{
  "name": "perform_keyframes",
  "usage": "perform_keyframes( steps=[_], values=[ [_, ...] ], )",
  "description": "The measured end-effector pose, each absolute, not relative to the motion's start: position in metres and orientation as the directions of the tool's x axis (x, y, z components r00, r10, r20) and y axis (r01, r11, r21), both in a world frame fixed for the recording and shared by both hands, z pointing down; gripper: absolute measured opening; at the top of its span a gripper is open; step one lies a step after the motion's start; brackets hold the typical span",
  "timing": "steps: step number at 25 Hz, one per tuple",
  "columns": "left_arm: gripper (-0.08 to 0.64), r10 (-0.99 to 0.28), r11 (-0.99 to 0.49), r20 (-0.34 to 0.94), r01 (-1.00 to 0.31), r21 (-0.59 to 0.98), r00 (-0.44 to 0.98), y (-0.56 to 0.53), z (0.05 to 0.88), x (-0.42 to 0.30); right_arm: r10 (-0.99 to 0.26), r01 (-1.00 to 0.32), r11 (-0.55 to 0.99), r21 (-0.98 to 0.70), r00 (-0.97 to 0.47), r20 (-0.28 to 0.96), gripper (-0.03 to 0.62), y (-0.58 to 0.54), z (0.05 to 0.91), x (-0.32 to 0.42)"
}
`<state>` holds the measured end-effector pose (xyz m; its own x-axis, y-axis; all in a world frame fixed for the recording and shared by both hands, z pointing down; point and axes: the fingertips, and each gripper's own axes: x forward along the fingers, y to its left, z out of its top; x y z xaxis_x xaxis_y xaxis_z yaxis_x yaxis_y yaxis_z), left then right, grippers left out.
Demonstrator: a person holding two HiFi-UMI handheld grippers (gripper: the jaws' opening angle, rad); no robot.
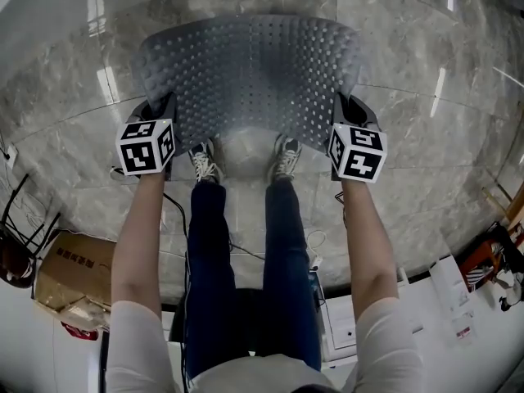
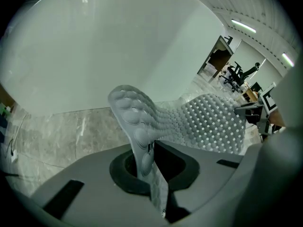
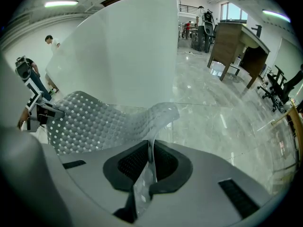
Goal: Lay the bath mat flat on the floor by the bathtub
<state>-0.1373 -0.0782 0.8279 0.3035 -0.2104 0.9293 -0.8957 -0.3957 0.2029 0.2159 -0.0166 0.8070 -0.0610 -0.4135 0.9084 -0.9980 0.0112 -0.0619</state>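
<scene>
The bath mat point(image 1: 254, 80) is stretched out just in front of the bathtub point(image 2: 94, 46), not yet flat on the marble floor point(image 1: 65, 105). The left gripper point(image 1: 160, 105) and right gripper point(image 1: 347, 105) each have their fingers clamped tight on a corner of the mat farthest from the tub. This keeps it spread wide and square to the tub, so it can likely go down without folding
</scene>
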Motion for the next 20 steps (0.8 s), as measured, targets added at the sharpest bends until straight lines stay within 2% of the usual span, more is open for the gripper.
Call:
perform_keyframes(
  steps=[20],
  values=[
    [0.046,-0.197,-0.386,0.945,-0.907,0.17,0.261,-0.083,0.885,-0.154,-0.373,-0.999,-0.009,-0.044,-0.038,0.927,0.043,-0.015,0.867,0.219]
  ],
)
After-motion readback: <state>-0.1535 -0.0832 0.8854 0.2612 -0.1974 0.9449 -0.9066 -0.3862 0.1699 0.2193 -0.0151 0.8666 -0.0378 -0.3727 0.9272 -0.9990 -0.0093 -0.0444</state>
